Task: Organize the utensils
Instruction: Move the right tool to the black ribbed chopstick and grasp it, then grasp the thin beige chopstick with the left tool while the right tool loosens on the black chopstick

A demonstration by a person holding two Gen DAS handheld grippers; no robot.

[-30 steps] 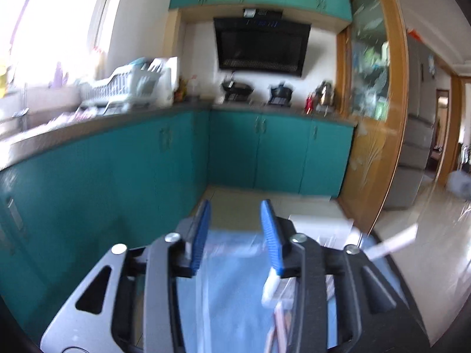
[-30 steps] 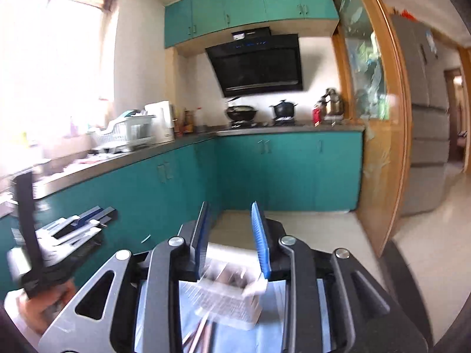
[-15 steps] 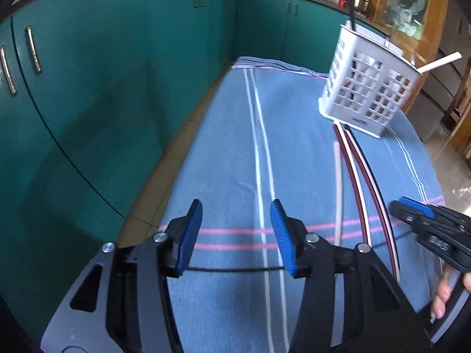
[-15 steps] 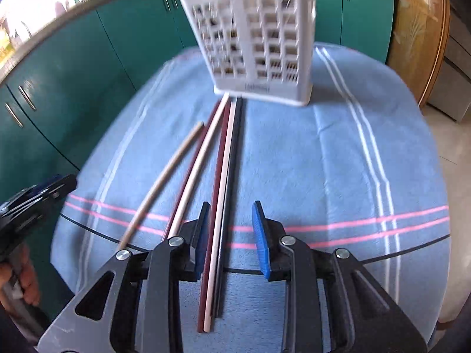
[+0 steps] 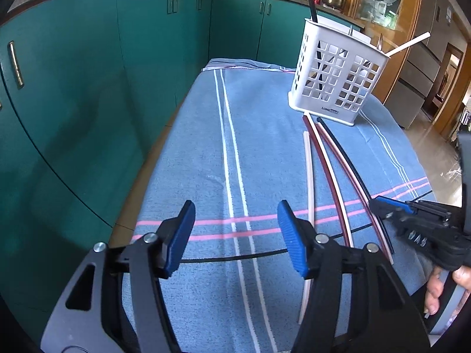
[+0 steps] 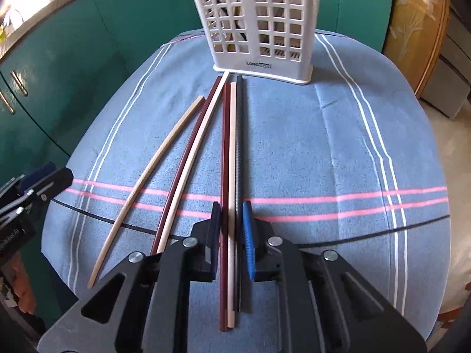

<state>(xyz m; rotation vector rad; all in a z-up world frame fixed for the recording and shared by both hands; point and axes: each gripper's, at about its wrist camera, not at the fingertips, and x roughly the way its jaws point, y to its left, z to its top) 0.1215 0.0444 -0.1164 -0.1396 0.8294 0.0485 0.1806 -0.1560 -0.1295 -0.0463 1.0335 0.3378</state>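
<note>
The right gripper (image 6: 231,229) has just closed its jaws around three chopsticks lying side by side: dark red (image 6: 225,147), cream (image 6: 232,147) and black (image 6: 240,147). Half a second ago only two sat between wider jaws. The left gripper (image 5: 235,235), jaws just opening and empty, hangs over the blue striped cloth (image 5: 265,135). Ahead, the white lattice plastic utensil basket (image 6: 259,23) stands at the chopsticks' far tips; three more chopsticks (image 6: 182,158) lie left.

white basket (image 6: 259,29) | base label | reads "LONG", rest unreadable
</note>
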